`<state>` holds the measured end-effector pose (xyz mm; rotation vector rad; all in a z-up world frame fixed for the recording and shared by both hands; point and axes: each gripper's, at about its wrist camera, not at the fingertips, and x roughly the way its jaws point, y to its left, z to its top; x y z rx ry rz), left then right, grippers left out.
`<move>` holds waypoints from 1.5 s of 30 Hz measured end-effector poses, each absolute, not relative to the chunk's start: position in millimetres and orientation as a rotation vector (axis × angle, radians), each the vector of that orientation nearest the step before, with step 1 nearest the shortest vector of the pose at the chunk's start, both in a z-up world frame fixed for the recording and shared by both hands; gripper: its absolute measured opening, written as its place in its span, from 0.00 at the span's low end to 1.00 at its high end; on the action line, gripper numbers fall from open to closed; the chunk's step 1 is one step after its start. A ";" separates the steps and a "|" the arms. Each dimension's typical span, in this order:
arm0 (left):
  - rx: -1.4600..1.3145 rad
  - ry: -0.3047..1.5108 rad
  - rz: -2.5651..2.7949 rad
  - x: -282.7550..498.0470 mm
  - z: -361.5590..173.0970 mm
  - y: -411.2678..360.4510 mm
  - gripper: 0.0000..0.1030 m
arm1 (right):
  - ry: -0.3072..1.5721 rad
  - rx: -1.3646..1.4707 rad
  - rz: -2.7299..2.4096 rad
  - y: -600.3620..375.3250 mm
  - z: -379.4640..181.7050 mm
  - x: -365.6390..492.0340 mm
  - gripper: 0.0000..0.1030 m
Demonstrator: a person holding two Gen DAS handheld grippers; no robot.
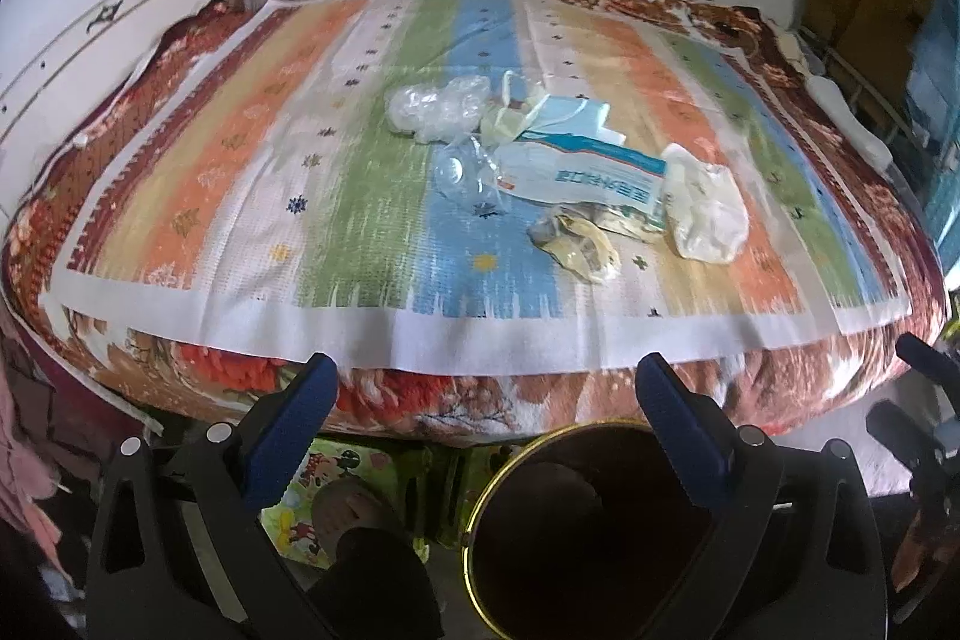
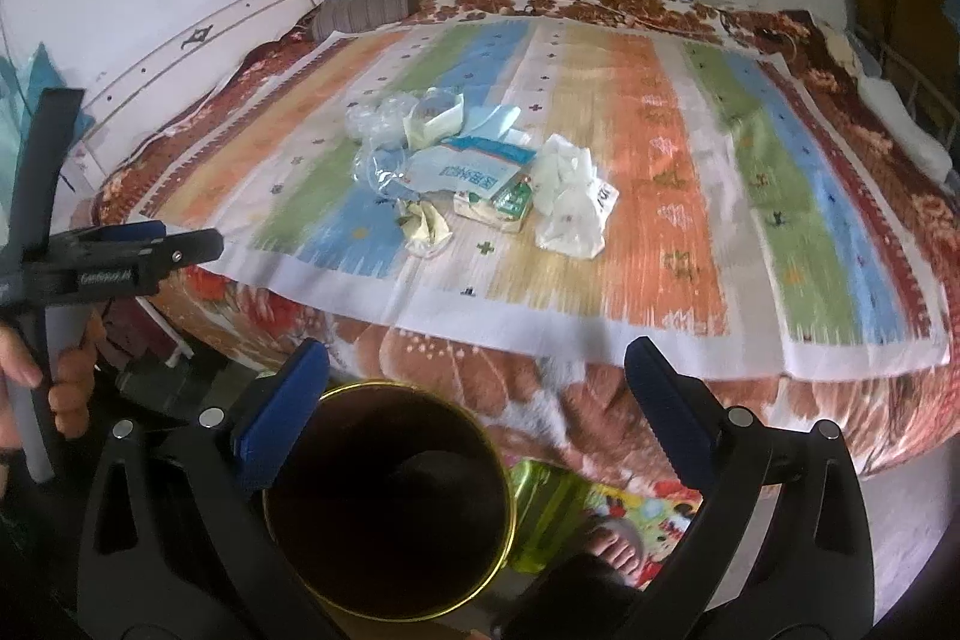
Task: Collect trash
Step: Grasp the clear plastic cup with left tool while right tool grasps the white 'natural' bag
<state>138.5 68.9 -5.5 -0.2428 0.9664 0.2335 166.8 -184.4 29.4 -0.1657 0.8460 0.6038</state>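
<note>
While both tongs (image 1: 480, 382) (image 2: 474, 370) hang spread and empty above the bin (image 2: 384, 508), collecting hasn't begun; next, reach the near crumpled wrapper (image 2: 426, 229)

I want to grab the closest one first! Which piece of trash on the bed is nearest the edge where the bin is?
The crumpled yellowish wrapper. It lies in front of the pile, nearer the bed's edge and the bin than the other pieces.

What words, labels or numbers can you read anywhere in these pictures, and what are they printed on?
White and blue packet: dark blue block characters, too blurred to read.
Small green carton: print too small to read.
Left tool, seen from the right wrist: white lettering on its black body, too blurred to read.
Nothing else legible.
</note>
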 end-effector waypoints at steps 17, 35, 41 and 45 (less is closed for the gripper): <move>-0.231 0.995 0.260 195.8 -17.1 88.0 0.94 | 0.887 -0.179 0.558 -166.9 27.3 246.9 0.91; -0.211 0.998 0.258 245.8 -28.8 104.6 0.93 | 0.986 -0.119 0.520 -160.2 -3.0 312.4 0.82; -0.242 1.027 0.276 260.8 -38.3 112.7 0.93 | 1.023 -0.057 0.523 -160.1 -13.8 331.4 0.75; -0.259 1.035 0.257 270.9 -44.6 113.2 0.83 | 1.018 -0.109 0.513 -151.7 -19.3 340.1 0.72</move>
